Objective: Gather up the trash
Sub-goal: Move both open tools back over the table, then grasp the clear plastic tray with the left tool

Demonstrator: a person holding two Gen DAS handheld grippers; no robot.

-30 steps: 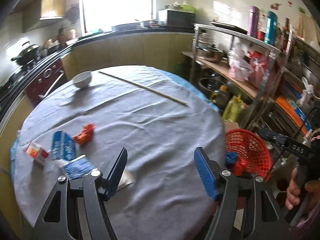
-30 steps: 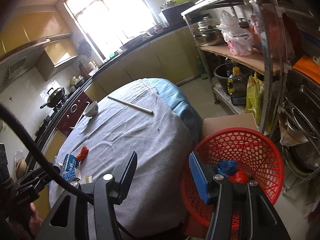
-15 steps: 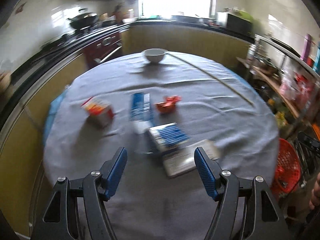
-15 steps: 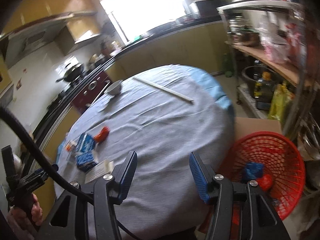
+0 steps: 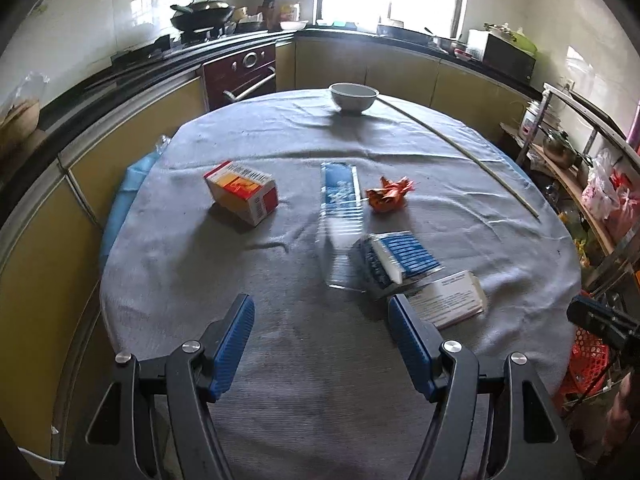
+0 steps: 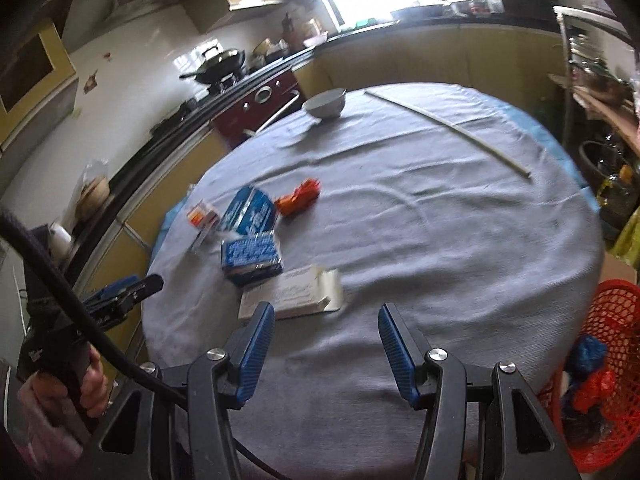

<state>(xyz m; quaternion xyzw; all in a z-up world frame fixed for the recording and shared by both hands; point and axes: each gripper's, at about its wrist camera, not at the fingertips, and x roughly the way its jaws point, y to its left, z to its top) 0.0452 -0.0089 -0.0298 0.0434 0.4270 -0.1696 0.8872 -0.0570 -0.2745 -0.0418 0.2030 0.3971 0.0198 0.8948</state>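
Both my grippers spread wide, empty: left gripper [image 5: 322,338], right gripper [image 6: 326,336]. White flat box [image 6: 294,292] lies nearest on table; straddle its short width, pinch, carry to red basket [image 6: 612,316].

Grey tablecloth [image 5: 320,360], red mesh basket [image 6: 616,320], orange wrapper [image 5: 388,194]

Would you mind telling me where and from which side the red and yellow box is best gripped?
I would grip the red and yellow box across its two long side faces, coming down from above with the left tool, which is open and empty. The box lies flat on the cloth, apart from the other trash, with its long axis skewed, so the tool probably needs turning to match.
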